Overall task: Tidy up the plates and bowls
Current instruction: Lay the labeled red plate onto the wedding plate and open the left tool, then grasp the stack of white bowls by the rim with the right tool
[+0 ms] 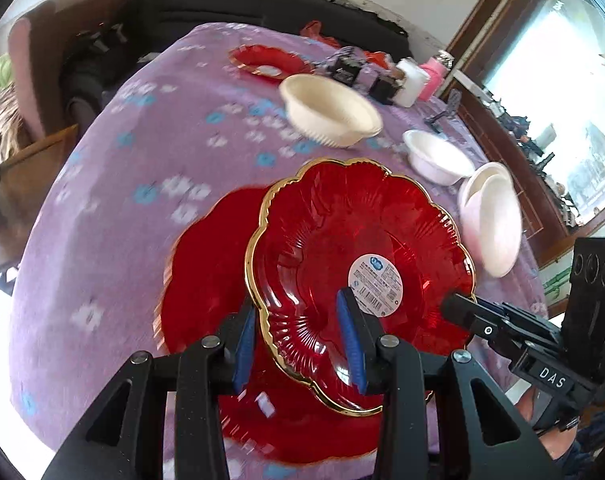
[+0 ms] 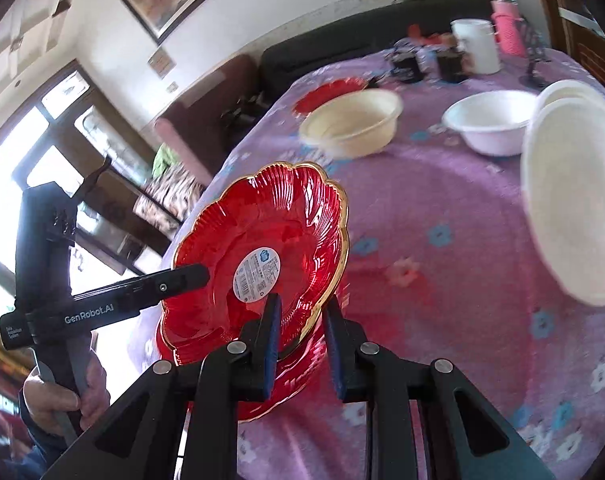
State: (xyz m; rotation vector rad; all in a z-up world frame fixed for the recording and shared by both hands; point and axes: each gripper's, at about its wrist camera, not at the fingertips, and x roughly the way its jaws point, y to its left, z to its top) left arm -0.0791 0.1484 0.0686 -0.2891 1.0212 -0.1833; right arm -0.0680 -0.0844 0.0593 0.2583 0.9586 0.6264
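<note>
Red gold-rimmed plate (image 1: 342,248) raised over second red plate (image 1: 206,288) on counter (image 1: 102,208), rim clamped by left claw (image 1: 298,340) at 7 o'clock and right claw (image 2: 302,336) at 5; looks rigid, glossy, slippery, chip-prone; best gripped at rim.

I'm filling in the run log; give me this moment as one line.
left gripper: grips red plate rim | right gripper: grips same plate | below: second red plate on table
</note>
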